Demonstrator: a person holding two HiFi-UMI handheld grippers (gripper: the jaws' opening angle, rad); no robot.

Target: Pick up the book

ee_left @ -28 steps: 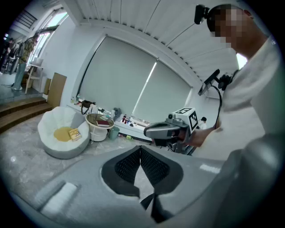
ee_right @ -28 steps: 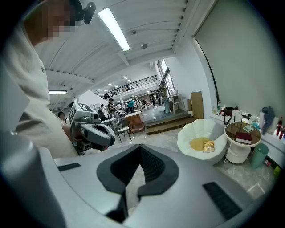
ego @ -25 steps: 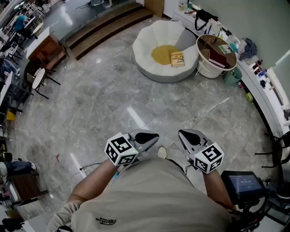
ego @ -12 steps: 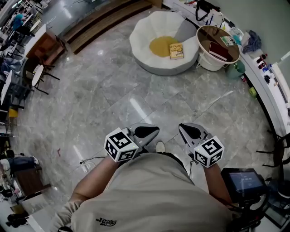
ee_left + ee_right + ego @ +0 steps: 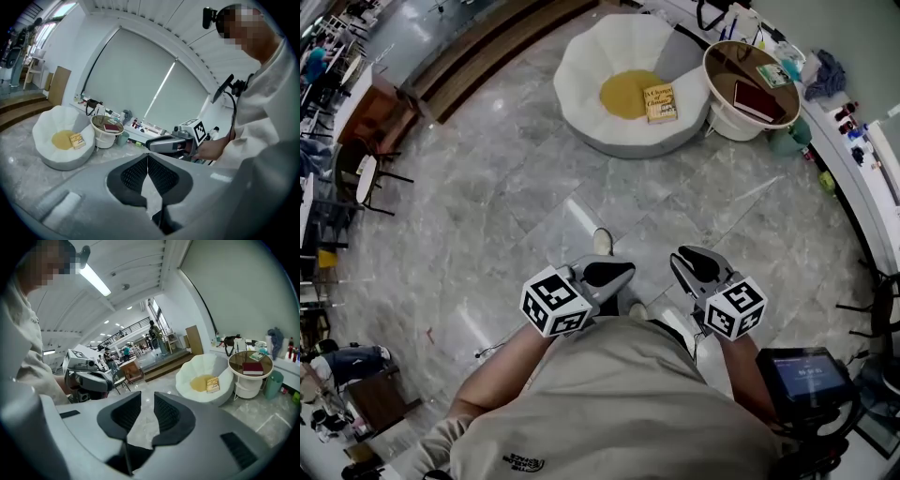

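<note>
The chair (image 5: 581, 94) sits nearer in the head view than a second ago: I am walking toward it. The book (image 5: 660, 103) lies on its seat, well apart from me. Right gripper (image 5: 692, 261): jaws opening, empty. Left gripper (image 5: 617, 273): clenched, empty.

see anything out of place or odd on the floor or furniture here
Only mildly: a yellow book lies loose in the seat of the white chair, at the edge of its yellow cushion, while a red book sits on the round side table beside it. Nothing looks spilled or damaged.
</note>
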